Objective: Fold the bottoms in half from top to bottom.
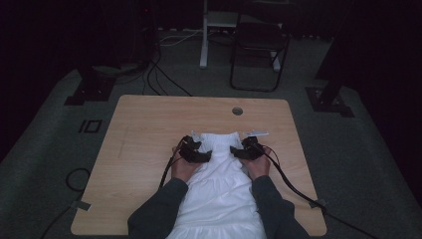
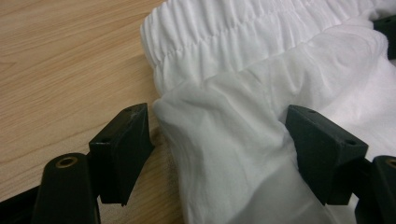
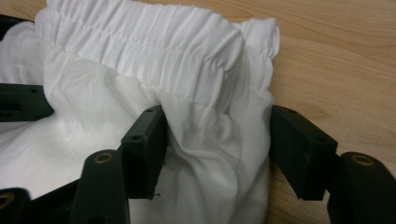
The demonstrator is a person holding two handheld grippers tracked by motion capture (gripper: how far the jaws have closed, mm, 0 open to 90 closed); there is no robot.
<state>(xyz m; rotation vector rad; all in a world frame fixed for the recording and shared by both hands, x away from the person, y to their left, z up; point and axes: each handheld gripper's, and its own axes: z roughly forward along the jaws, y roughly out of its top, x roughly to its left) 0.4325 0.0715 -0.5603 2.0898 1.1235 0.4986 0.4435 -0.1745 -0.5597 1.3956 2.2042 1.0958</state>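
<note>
Left tongs (image 2: 217, 140) and right tongs (image 3: 217, 149) wide open, straddling white garment (image 1: 219, 174) folds

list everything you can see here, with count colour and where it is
garment: 1, white, flat on the table between the two hands, gathered elastic band at the far end, near end hanging over the table's near edge
table: 1, light wood, centre of the high view, a round hole near its far edge
folding chair: 1, dark, on the floor beyond the table
floor cables: several, dark, beyond the far left corner
left gripper: 1, black, jaws apart either side of a fold at the garment's left edge
right gripper: 1, black, jaws apart either side of a fold at the right edge
forearms: 2, dark grey sleeves, from the bottom
</note>
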